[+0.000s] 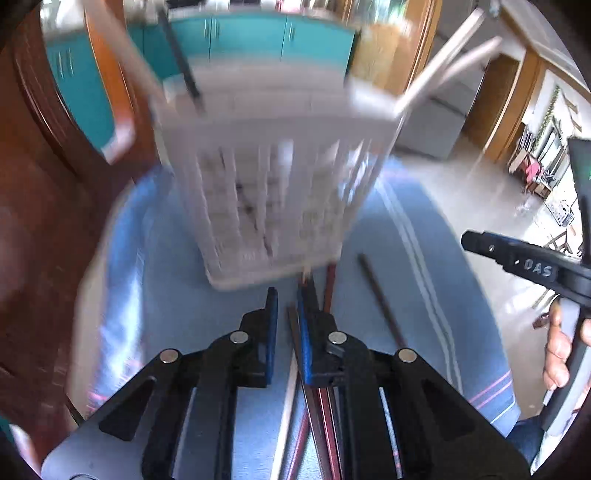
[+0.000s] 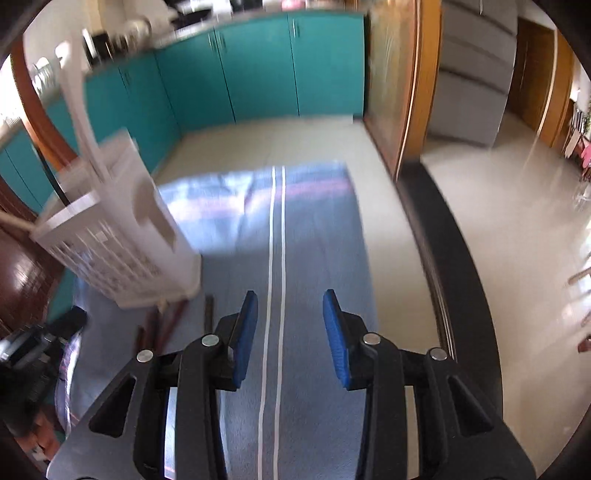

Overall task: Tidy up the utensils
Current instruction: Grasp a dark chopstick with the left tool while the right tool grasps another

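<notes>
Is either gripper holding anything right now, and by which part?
The right gripper is open and empty. The left gripper is nearly closed above the chopsticks; whether it grips one cannot be told.

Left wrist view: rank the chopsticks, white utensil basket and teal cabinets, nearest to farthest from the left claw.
1. Chopsticks, lying on the blue cloth between and under the left claw.
2. White utensil basket, standing just ahead.
3. Teal cabinets, far behind the basket.

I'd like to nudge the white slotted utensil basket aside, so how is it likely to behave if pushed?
The white slotted basket looks like thin plastic, so probably light. It stands tall on soft blue cloth, with utensils poking above the rim, so a high push may tip it. Push low.
</notes>
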